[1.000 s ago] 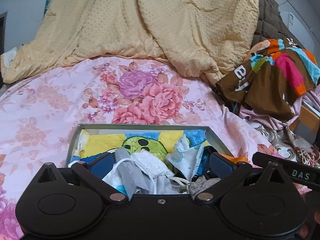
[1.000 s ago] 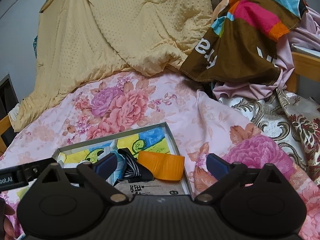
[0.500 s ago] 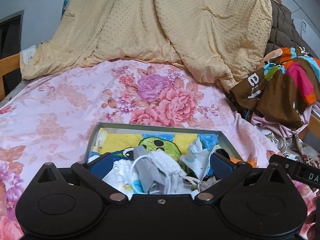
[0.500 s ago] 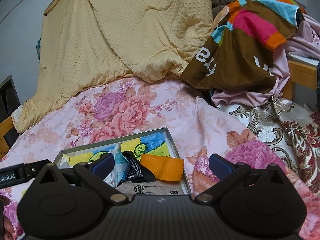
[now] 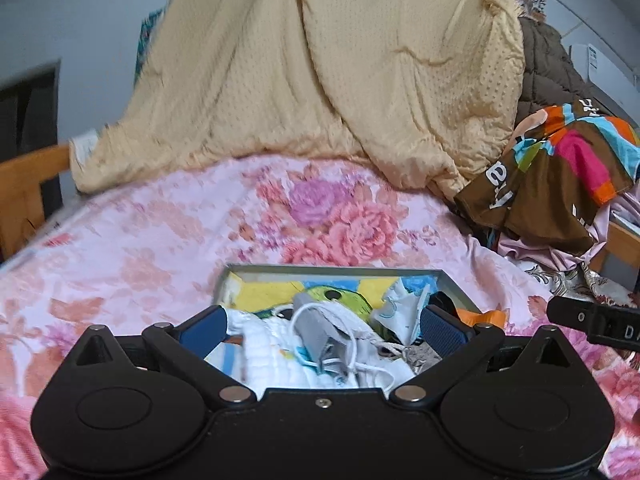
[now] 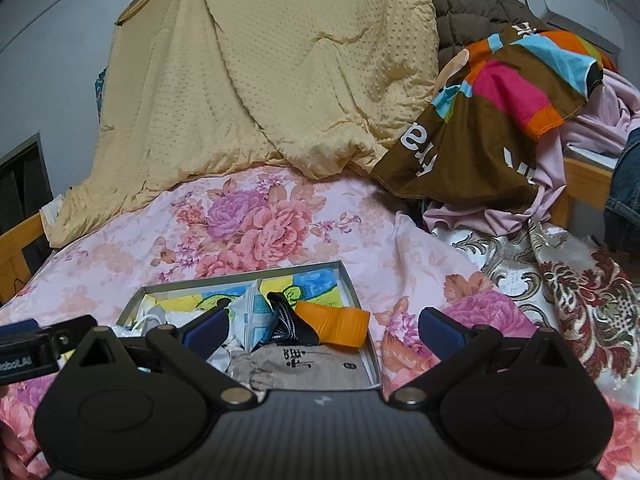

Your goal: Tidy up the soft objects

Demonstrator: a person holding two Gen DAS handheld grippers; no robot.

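A shallow grey tray (image 5: pixel 340 270) (image 6: pixel 352 280) with a cartoon-print bottom lies on the floral bedsheet. It holds several soft items: a grey face mask with white loops (image 5: pixel 320 332), a white cloth (image 5: pixel 272 356), a printed blue-white cloth (image 6: pixel 254 318), a black-and-white strap (image 6: pixel 286 320), an orange roll (image 6: pixel 334 322) and a beige pouch (image 6: pixel 304 368). My left gripper (image 5: pixel 320 326) hovers open just over the tray's near side, nothing between its fingers. My right gripper (image 6: pixel 322 326) is open above the tray's right edge, also empty.
A yellow quilt (image 5: pixel 320 80) is heaped at the back of the bed. A brown multicoloured garment (image 6: pixel 492 120) and pink cloth (image 6: pixel 500 216) pile up at the right, beside a patterned cover (image 6: pixel 580 280). Wooden bed rails (image 5: pixel 28 188) stand at the left.
Both grippers have drawn back and tilted upward, so the tray sits lower and smaller in each view. The jaws stay open. The items in the tray have not moved.
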